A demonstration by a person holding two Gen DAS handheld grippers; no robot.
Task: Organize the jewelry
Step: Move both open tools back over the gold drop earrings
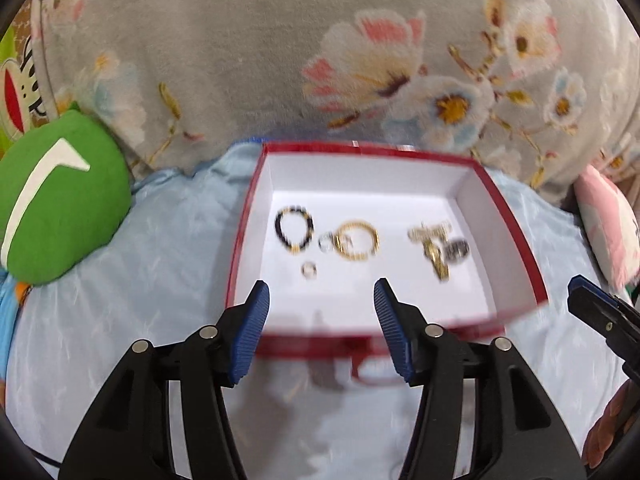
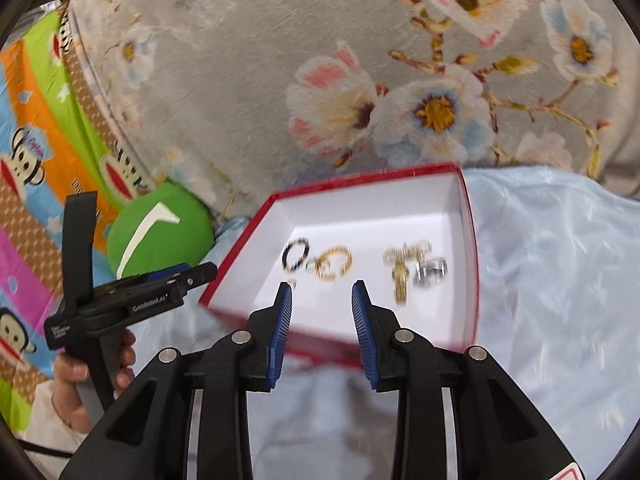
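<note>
Both the left tongs (image 1: 322, 296) and right tongs (image 2: 322, 294) were held open and empty at the near edge of the red box (image 1: 516, 224), where a beaded bracelet (image 1: 294, 229), gold bangle (image 1: 357, 240) and rings were kept; light, slippery pieces, judged best pinched across the band

a pale blue satin sheet (image 1: 160, 240) covers the bed, with a red box (image 1: 516, 232) resting on it near the middle. a green cushion (image 1: 60, 200) lies at the sheet's left edge, a grey floral blanket (image 1: 240, 60) bunched behind, touching the box's far side.
</note>
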